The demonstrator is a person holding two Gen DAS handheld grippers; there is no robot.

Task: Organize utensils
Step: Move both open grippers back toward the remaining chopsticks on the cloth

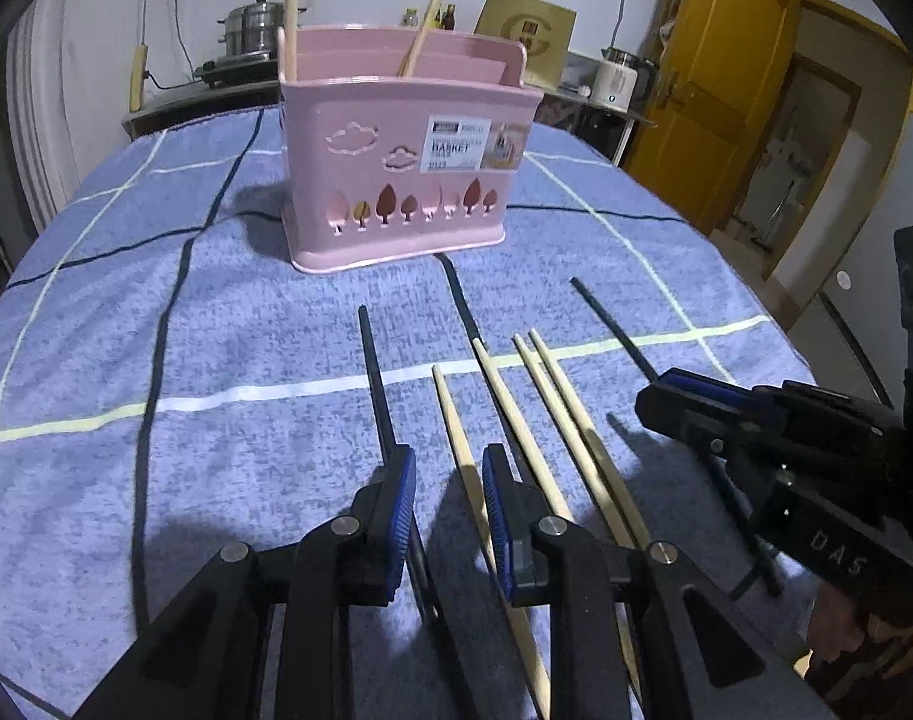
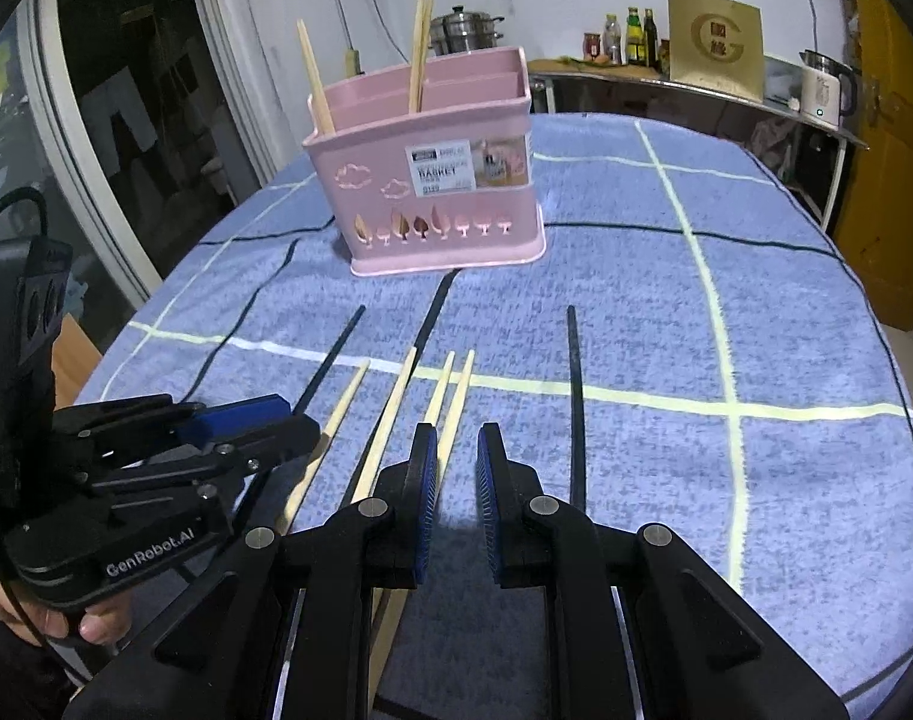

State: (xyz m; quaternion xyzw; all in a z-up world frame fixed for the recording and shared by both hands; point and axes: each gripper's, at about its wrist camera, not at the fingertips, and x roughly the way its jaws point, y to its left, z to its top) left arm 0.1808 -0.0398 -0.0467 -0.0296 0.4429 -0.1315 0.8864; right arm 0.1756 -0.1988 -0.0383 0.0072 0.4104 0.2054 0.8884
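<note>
Six chopsticks lie loose on the blue checked cloth (image 1: 156, 312) in a rough fan, tips toward the holder: four pale wooden ones (image 1: 456, 426) bunched in the middle and a black one on either flank, the left black chopstick (image 1: 375, 384) and the right black chopstick (image 2: 574, 396). My guess is they were laid out side by side so each can be picked singly. Beyond them, well apart, stands the pink utensil basket (image 1: 408, 180), upright, with wooden chopsticks (image 2: 419, 54) already leaning in its back compartments; I count three from the right-hand camera. So the sorting looks partly done. The left gripper (image 1: 449, 516) hangs low over the near ends, its blue pads a modest gap apart with nothing pinched; one wooden stick runs on the cloth beneath that gap, and whether a pad touches it I cannot tell. The right gripper (image 2: 456, 501) is likewise slightly parted and empty, hovering between the bunched wooden sticks and the right black one. Both point steeply down, which reads to me as lining up for a pick. The basket's sticker (image 2: 441, 170) reads "BASKET"; the smaller print is illegible. One gripper body is marked "GenRobot.AI", the other shows "DAS". A gold board (image 2: 715, 42) behind bears a large "G".
</note>
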